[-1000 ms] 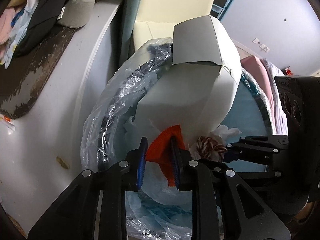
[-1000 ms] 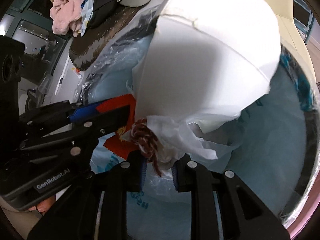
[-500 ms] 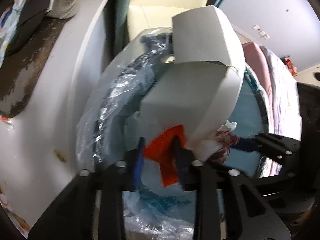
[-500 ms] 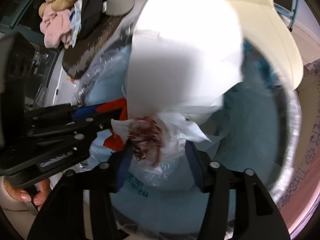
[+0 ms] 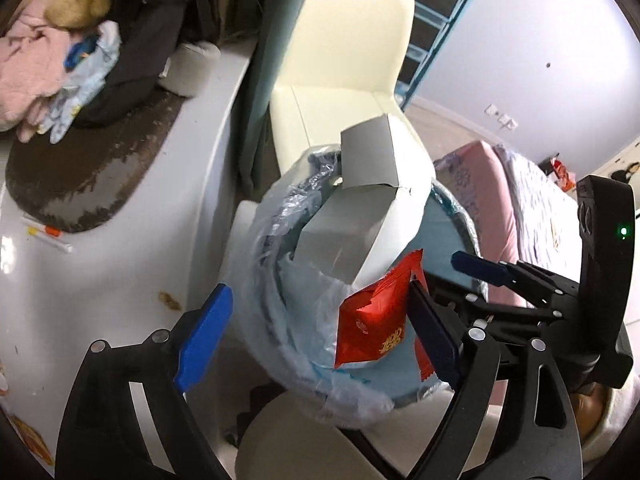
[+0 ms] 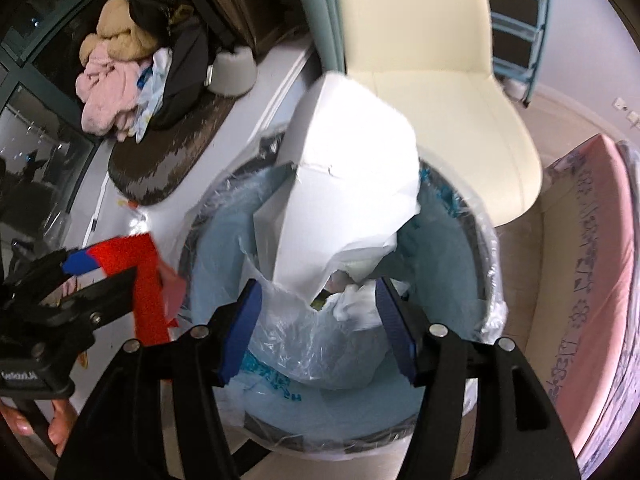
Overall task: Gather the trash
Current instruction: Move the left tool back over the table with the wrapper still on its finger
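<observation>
Both my jaws have just opened and lifted off the lined round bin (image 6: 490,280); left gripper (image 5: 320,328) and right gripper (image 6: 320,316) released, the crinkled red foil wrapper (image 5: 376,320) clings to a left finger (image 5: 434,340) and may fall outside.

wrapper (image 5: 374,322): glossy red foil, crinkly
bin liner (image 6: 316,344): thin shiny plastic
box (image 5: 360,216): matt white card
chair (image 6: 432,92): smooth cream leather-look

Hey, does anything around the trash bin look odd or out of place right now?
Yes. A large white cardboard box pokes out of the lined trash bin, torn along its lower edge. A red snack wrapper lies against one finger of the open left tongs, above the bin rather than inside.
</observation>
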